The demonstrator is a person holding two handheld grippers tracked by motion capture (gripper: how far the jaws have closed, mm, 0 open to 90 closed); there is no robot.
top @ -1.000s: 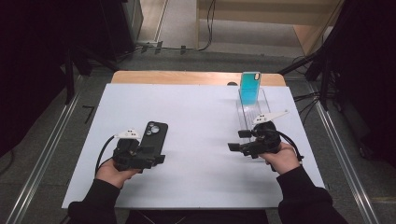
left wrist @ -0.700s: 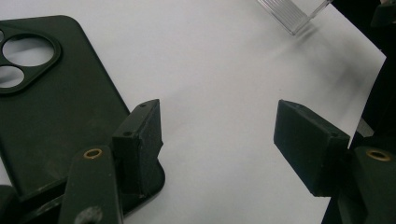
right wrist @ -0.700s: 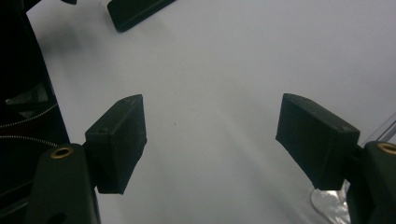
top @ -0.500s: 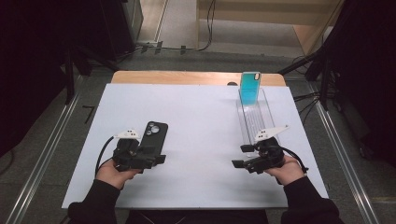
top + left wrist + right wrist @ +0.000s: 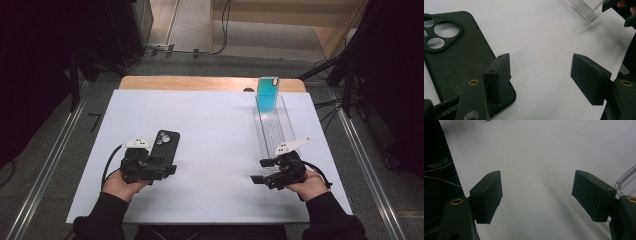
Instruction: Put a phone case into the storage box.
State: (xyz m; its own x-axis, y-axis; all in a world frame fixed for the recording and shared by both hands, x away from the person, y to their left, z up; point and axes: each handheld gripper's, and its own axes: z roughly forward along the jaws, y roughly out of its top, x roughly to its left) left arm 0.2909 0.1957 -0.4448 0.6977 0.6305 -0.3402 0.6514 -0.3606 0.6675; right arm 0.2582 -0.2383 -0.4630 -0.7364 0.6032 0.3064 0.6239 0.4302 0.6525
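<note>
Case (image 5: pixel 459 57), black and face down on the white table (image 5: pixel 220 130), lies under one fingertip (image 5: pixel 499 75) of the left gripper (image 5: pixel 544 75), whose jaws gape empty. The right gripper (image 5: pixel 536 192) also stands wide and empty near the clear rack (image 5: pixel 274 127). Judged a pre-grasp step; next, the left jaws must straddle the case's edge and close.

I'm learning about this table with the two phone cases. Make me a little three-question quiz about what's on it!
1. True or false: the black phone case lies flat on the white table.
2. Where does the teal phone case stand?
A. upright at the far end of the clear rack
B. flat beside the left gripper
C. between the fingers of the right gripper
3. Fill in: both grippers are ____, with nothing between their fingers.

Key
1. True.
2. A.
3. Open; the left gripper sits right by the black phone case without pinching it.
</note>
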